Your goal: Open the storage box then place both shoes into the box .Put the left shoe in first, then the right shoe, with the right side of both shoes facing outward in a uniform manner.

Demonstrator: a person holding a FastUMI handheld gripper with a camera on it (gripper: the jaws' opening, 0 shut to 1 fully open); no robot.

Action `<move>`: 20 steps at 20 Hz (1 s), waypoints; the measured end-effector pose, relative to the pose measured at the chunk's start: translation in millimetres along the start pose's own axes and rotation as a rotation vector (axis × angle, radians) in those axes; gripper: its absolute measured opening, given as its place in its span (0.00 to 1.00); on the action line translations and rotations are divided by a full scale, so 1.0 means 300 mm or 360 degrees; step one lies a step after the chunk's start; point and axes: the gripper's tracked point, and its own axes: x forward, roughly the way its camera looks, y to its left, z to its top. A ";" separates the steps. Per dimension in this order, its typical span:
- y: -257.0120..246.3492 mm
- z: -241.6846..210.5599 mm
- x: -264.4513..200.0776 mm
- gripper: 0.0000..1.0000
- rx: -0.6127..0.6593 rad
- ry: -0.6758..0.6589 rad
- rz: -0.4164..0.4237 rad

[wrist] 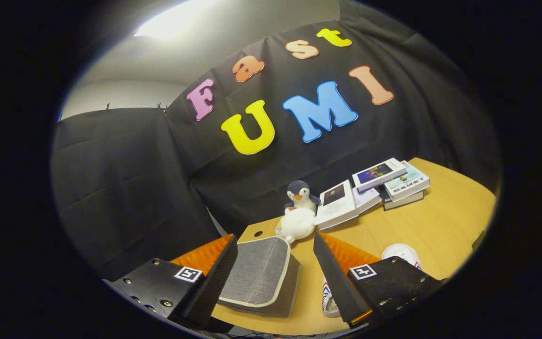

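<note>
Storage box (261, 275), grey fabric with pale trim, lid down, on desk (440, 226) between the spread fingers of tool (275, 256), nothing gripped. Plush penguin (300, 212) beyond box. Stacked books (374, 188) right of penguin. Shoe (400, 254), partly hidden behind right finger, right of box.

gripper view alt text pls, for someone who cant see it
The tool is open above a light wooden table, with a grey fabric storage box with pale trim between its fingers. Beyond it sit a plush penguin toy and a pile of books; a white shoe lies beside one finger.
</note>
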 end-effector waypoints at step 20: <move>-0.003 -0.418 0.180 0.97 0.0896 0.0559 0.0176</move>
